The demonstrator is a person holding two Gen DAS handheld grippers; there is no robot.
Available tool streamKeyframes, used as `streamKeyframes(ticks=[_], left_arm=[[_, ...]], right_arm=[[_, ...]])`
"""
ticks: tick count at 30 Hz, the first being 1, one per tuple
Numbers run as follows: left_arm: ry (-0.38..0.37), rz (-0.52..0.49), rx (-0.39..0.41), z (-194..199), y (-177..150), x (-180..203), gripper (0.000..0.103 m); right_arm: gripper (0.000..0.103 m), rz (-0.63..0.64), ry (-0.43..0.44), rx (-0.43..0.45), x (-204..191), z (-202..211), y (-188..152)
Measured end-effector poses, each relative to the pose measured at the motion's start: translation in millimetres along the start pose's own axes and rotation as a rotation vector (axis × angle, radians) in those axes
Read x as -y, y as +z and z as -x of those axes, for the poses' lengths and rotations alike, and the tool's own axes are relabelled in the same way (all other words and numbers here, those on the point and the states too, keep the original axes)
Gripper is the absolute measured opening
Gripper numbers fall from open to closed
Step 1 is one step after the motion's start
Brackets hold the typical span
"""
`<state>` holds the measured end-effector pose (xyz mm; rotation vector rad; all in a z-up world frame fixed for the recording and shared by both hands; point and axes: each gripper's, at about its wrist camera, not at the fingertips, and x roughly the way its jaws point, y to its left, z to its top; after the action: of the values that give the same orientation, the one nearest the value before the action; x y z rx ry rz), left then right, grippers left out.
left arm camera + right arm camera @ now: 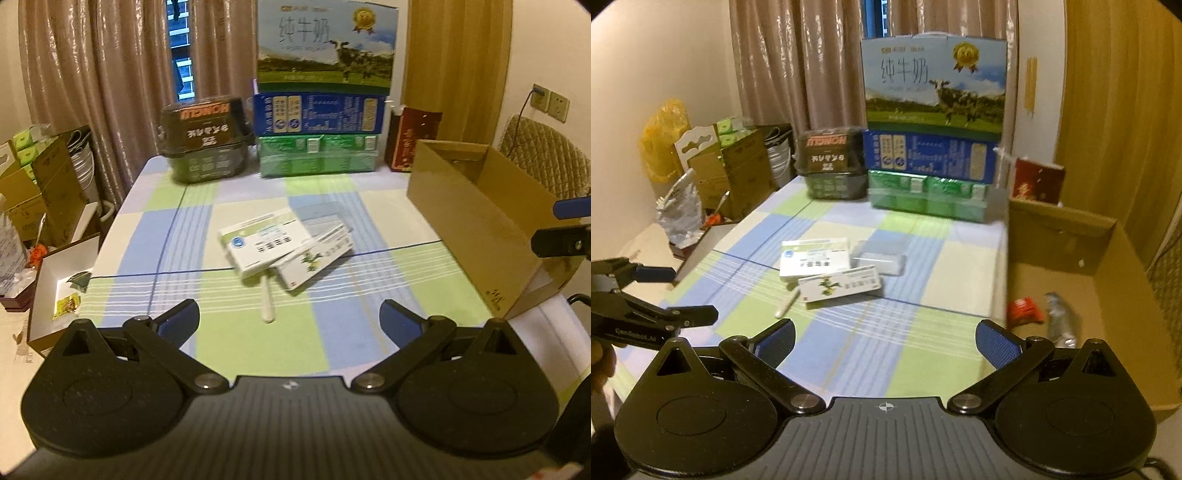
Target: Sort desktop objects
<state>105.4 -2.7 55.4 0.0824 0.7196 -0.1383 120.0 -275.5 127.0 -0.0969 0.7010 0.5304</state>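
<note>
Two white medicine boxes lie in the middle of the checked tablecloth: one with a blue logo [260,242] [812,260] and one with a green plant picture [314,262] [840,286], overlapping. A clear plastic case [879,260] lies behind them, and a white pen-like stick [266,304] [786,304] in front. An open cardboard box [476,206] [1108,266] stands at the right, with a red packet [1025,310] and a crumpled clear wrapper [1060,321] inside. My left gripper [290,317] is open and empty, short of the stick. My right gripper [884,341] is open and empty by the box's left wall.
Stacked milk cartons [325,48] and green packs [319,157] stand at the table's far edge beside a dark container [205,142] and a red box [412,138]. Cardboard boxes [48,184] and a low white-lined box [55,295] sit off the left edge.
</note>
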Motion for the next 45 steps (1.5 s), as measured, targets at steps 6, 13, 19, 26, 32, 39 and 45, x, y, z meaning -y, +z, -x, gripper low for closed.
streamKeyframes(ticks=[6,13,19,26,32,39,45], left_arm=[[0.023,-0.010,-0.019,-13,4,-25,0.102],[0.033,-0.103,-0.046,-41,13,-48,0.102],[0.019,-0.203,-0.071,-72,20,-60,0.102],[-0.016,-0.439,-0.075,-107,24,-58,0.102],[-0.068,-0.611,-0.065,-138,33,-55,0.102],[-0.109,-0.707,-0.068,-169,38,-53,0.102],[-0.136,-0.760,-0.069,-196,31,-49,0.102]], right_arm=[[0.101,-0.001,0.035,-0.022,-18,-24,14],[0.101,0.105,0.067,-0.056,-45,-68,33],[0.101,0.362,0.062,-0.104,-60,-115,33],[0.101,0.820,0.067,-0.124,-74,-163,11],[0.100,1.126,0.061,-0.093,-72,-197,-8],[0.088,1.377,0.044,-0.088,-68,-233,-26],[0.081,1.463,0.056,-0.106,-70,-255,-35]])
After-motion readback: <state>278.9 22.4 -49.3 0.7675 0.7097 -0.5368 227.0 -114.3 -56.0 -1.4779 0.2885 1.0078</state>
